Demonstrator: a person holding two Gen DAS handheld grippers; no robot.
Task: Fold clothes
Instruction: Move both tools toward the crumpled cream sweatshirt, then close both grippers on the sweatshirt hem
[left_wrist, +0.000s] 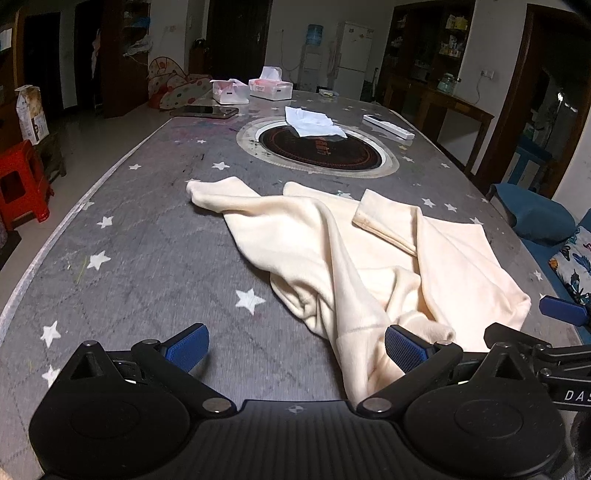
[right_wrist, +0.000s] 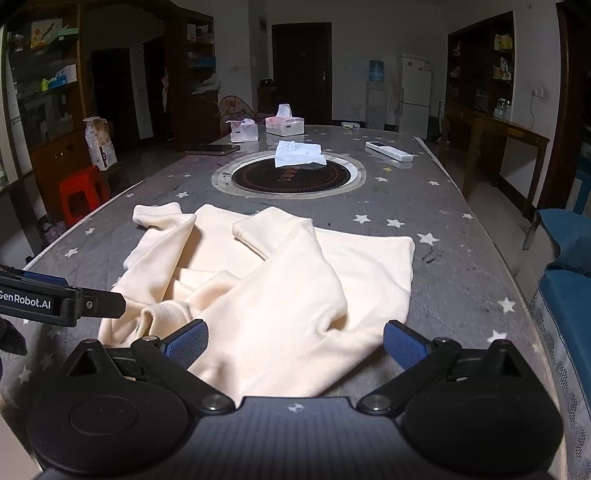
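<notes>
Across the near half of the long grey star-patterned bench (left_wrist: 140, 258) (right_wrist: 461, 258) lies a rumpled cream fleece garment (left_wrist: 369, 258) (right_wrist: 277, 280), one sleeve reaching far left. Beyond it sits a round black inset hotplate (left_wrist: 317, 149) (right_wrist: 288, 177) with a white tissue (left_wrist: 314, 123) (right_wrist: 299, 154) on its far rim. At the near edge, the left gripper (left_wrist: 295, 349) (right_wrist: 92, 304) and right gripper (right_wrist: 295, 345) hover with blue-padded fingers (left_wrist: 188, 347) (right_wrist: 404, 347) spread wide, holding nothing.

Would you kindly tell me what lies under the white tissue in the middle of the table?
The white tissue lies on the far edge of the round black hotplate set into the table. The part of the hotplate beneath it is covered.
</notes>
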